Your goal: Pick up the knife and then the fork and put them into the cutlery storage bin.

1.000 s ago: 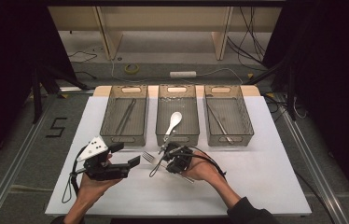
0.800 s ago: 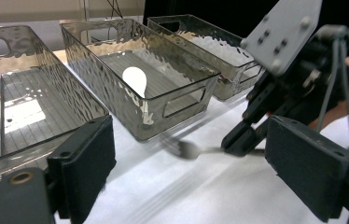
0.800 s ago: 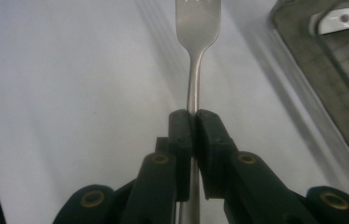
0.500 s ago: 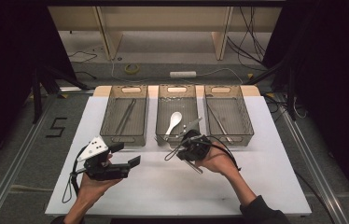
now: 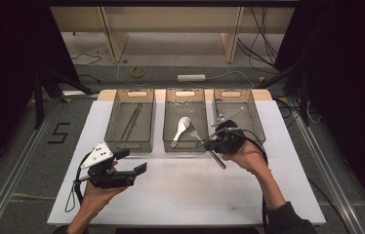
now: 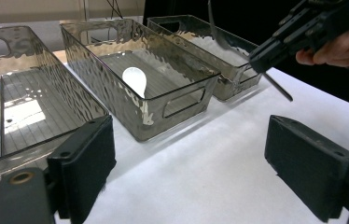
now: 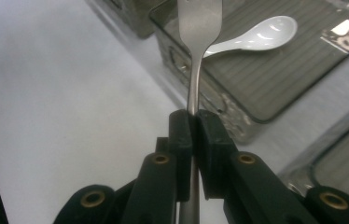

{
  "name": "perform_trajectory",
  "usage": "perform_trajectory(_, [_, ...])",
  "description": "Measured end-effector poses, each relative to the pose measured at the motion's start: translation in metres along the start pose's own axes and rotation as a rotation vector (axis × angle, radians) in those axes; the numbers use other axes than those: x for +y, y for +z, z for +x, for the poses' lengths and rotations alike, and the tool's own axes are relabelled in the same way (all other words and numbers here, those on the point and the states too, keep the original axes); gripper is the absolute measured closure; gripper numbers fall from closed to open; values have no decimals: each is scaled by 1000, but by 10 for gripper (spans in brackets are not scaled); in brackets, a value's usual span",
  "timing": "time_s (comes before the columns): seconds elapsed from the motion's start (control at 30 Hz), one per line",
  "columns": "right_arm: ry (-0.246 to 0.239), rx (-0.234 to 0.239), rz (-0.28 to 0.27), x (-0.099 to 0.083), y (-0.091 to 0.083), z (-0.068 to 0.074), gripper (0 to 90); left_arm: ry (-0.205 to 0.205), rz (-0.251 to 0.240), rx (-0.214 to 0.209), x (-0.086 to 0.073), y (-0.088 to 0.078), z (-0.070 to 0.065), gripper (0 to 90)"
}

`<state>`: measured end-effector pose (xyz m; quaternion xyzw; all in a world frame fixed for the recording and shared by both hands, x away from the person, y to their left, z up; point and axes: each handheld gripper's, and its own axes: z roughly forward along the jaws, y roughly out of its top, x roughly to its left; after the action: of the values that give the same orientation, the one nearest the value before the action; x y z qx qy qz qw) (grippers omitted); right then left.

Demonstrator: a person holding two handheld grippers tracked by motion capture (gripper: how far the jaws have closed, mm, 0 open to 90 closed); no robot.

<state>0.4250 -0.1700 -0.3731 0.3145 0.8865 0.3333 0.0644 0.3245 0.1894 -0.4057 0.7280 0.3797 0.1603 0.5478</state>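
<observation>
Fork point(image 7: 196, 56), clamped by its handle between the fully closed fingers point(image 7: 210, 135) of the right gripper point(image 5: 214, 141), held above the front rim of the middle bin point(image 5: 185, 145), tines toward the bin, handle end slanting down over the white counter point(image 5: 195, 195) in the high view. Inside that middle bin, a white spoon point(image 5: 181, 127), lying on the ribbed floor, bowl toward the far end, just beside the fork's tines as seen from above. To the right, a second clear bin point(image 5: 253, 122), with something metal in it, too small to tell. To the left, a third bin point(image 5: 122, 145) holding two long dark sticks point(image 5: 131, 122) side by side. Nearer the front edge of the counter, well apart from the bins, the left gripper point(image 5: 134, 163), in the person's left hand point(image 5: 95, 192), fingers point(image 6: 86, 163) spread wide with nothing between them, aimed toward the middle bin. Grey three-cornered plate on top of the left gripper, cable looping down beside the wrist.
</observation>
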Motion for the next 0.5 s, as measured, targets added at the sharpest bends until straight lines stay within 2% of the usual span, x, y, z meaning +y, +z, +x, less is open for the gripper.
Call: perform_trajectory(0.5, [102, -60, -91, -9, -35, -35, 856, -4, -2, 5, 0, 0, 1, 157])
